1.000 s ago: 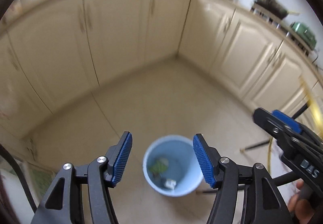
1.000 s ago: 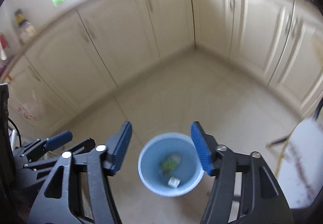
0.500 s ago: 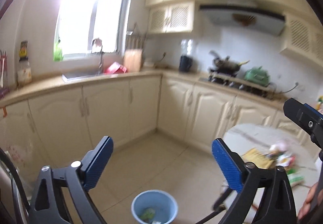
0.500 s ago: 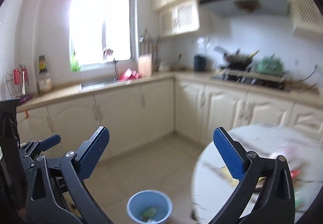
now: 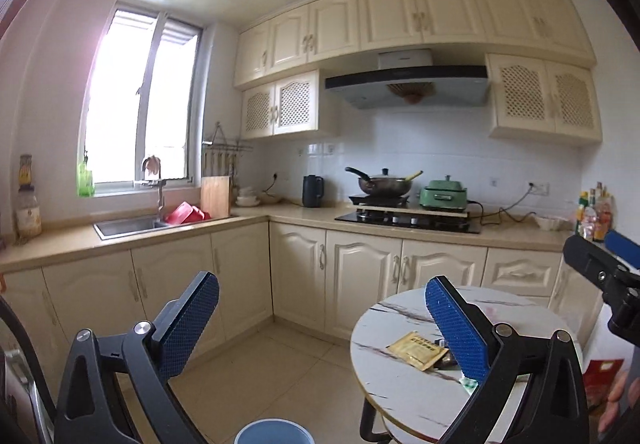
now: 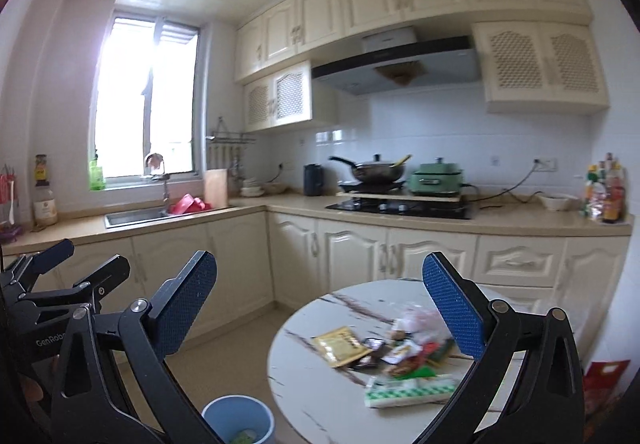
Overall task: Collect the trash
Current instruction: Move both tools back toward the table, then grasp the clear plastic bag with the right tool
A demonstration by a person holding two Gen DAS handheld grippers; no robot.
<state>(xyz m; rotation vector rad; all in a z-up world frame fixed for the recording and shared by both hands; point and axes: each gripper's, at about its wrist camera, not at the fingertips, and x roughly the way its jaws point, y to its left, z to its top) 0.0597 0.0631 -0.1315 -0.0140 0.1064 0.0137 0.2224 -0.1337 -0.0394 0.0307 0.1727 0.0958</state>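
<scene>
Right wrist view: right gripper (image 6: pixel 320 304) and left gripper (image 5: pixel 320 324) spread wide, empty. Wrappers (image 6: pixel 400 360) heaped mid-surface on round table (image 6: pixel 316 384); blue bin (image 6: pixel 238 420) on floor beside table's left edge.

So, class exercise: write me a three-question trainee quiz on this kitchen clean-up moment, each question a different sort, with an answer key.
1. True or false: the right gripper is holding a wrapper.
2. Multiple choice: where does the blue bin stand? A) on the round table B) on the floor beside the table C) on the counter
3. Fill in: the yellow sachet lies on the ____.

Key
1. False. Its jaws stand wide open with nothing between them, as do those of the left gripper.
2. B.
3. Round table, at the edge of the pile of wrappers.
</scene>
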